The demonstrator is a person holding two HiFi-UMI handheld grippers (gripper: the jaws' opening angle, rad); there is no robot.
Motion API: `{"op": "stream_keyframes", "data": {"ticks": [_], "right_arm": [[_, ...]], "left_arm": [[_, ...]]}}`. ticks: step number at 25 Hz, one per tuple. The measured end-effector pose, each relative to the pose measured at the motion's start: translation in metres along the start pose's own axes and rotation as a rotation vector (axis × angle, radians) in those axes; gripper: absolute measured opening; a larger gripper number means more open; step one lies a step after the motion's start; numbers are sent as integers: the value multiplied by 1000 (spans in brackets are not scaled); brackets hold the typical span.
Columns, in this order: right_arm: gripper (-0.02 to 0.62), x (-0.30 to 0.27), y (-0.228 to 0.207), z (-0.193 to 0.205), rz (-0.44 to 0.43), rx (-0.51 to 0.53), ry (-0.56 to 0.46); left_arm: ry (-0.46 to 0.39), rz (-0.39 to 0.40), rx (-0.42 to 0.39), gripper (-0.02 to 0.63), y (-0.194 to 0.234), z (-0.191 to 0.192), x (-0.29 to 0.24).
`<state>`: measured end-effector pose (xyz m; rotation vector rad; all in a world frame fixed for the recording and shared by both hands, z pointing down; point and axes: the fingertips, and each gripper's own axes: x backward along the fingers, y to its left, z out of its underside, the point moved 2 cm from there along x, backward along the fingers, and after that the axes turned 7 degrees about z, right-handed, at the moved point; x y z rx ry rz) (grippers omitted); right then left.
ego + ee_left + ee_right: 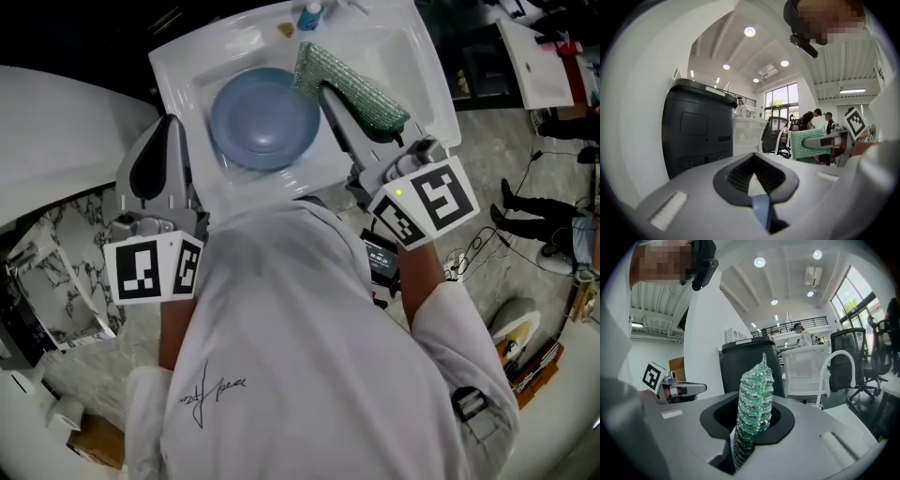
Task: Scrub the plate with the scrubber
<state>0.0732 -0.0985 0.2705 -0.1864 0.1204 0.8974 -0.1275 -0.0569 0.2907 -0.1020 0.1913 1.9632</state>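
White ceramic sink (187, 66), seen from above and set in a marble-patterned tabletop (487, 159), fills the upper field. Of the 2 tools, the left hand-held gripper (161, 141) lies off the sink's left rim, jaws drawn together on nothing identifiable; a thin blue-grey sliver shows in their slot (757, 180). The right hand-held gripper (330, 98) reaches into the basin, jaws clamped on the scrubber. The blue plate (265, 117) lies face-up in the basin, immediately left of the right jaws and apart from the left tool. The green mesh scrubber (352, 84) stands edge-on between its jaws (752, 408). Its long axis runs diagonally along the plate's right rim, so the right hand is nearer. Contact cannot be confirmed.
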Motion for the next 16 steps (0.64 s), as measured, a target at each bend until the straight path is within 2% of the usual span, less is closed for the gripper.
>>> {"op": "stream_keyframes", "data": {"ticks": [7, 16], "right_arm": [[57, 7, -4, 4, -2, -25, 15], [57, 14, -6, 9, -32, -44, 26]], "left_arm": [[13, -34, 18, 52, 1, 5, 8], [13, -40, 35, 52, -3, 10, 7]]}}
